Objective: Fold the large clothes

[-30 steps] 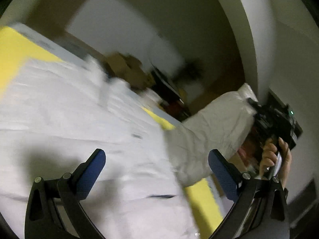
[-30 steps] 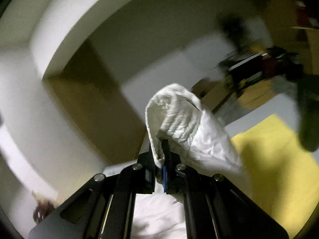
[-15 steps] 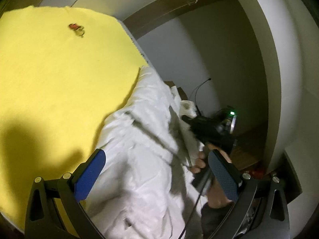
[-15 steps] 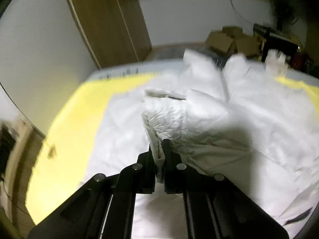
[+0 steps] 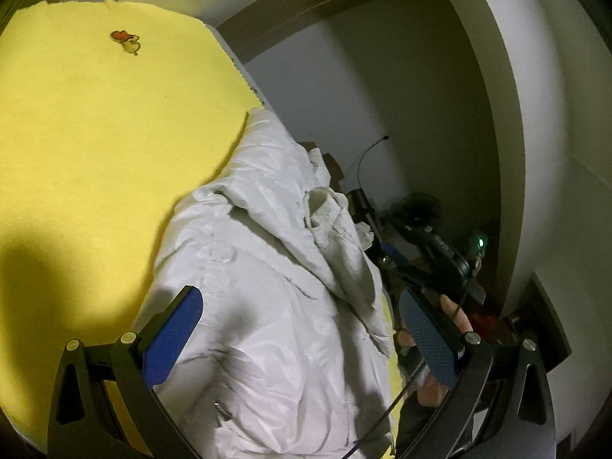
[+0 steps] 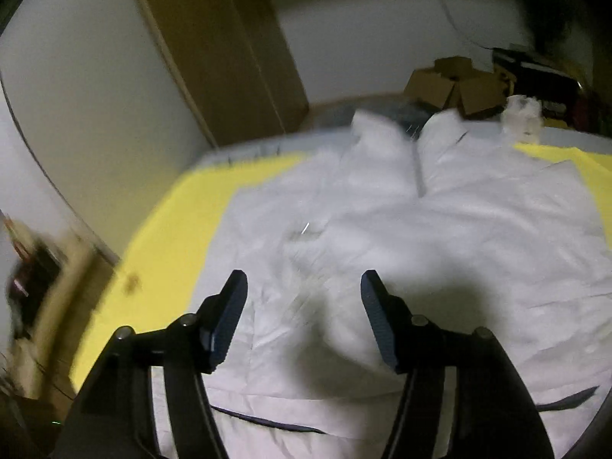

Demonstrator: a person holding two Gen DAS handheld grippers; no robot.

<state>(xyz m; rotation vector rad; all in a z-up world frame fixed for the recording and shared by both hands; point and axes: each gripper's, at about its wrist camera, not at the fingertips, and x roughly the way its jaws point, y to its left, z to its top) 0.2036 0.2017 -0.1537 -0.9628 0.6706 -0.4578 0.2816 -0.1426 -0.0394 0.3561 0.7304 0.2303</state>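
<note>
A large white padded jacket (image 5: 275, 306) lies on a yellow sheet (image 5: 95, 134); a sleeve lies folded across its body. It also shows in the right wrist view (image 6: 440, 229), spread flat. My left gripper (image 5: 302, 332) is open and empty just above the jacket's near part. My right gripper (image 6: 304, 317) is open and empty, hovering over the jacket's lower left part. The right gripper also shows in the left wrist view (image 5: 386, 256) at the jacket's right edge, held by a hand.
The yellow sheet (image 6: 172, 222) covers a bed with a grey edge (image 6: 248, 149). A wooden wardrobe (image 6: 222, 46) stands behind on the left. Cardboard boxes (image 6: 455, 84) and dark clutter sit beyond the bed's far side. A small red mark (image 5: 122, 36) is on the sheet.
My right gripper was shut on the white sleeve, carried it over the jacket, and has now opened and let it go. The left gripper stayed open and turned towards the bed.
</note>
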